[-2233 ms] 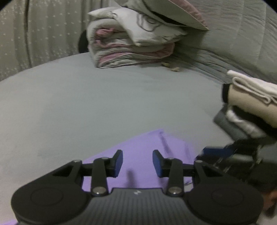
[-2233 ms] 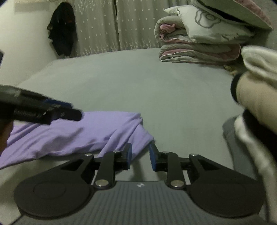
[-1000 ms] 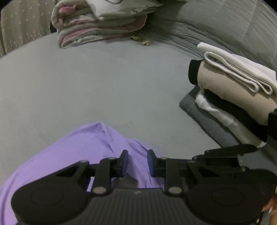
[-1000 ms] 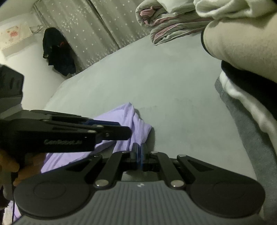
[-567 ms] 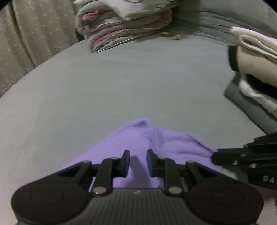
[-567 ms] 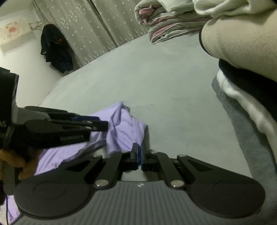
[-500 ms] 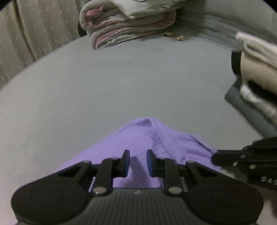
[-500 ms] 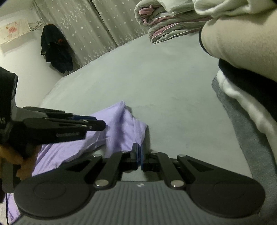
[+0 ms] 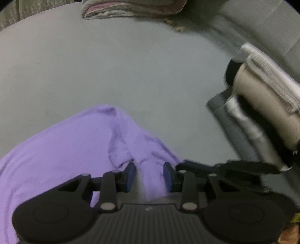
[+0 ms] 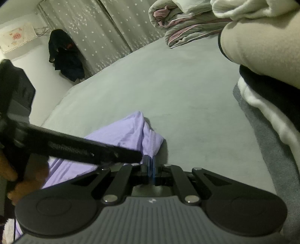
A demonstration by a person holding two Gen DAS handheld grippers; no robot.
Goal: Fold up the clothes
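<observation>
A purple garment lies crumpled on the grey bed, and it also shows in the right wrist view. My right gripper is shut on the garment's hem at its right corner. My left gripper is open, its jaws straddling a raised fold of the purple cloth right beside the right gripper's fingers. In the right wrist view the left gripper's fingers reach in from the left, touching the same corner.
A stack of folded clothes, white, beige, black and grey, sits on the bed at the right, close to my right gripper. Folded quilts lie at the far end. Curtains and a dark hanging garment stand beyond the bed.
My left gripper has moved forward and right onto the garment's corner, next to the right gripper, and its jaws have opened wider. The right gripper stays shut on the hem.
</observation>
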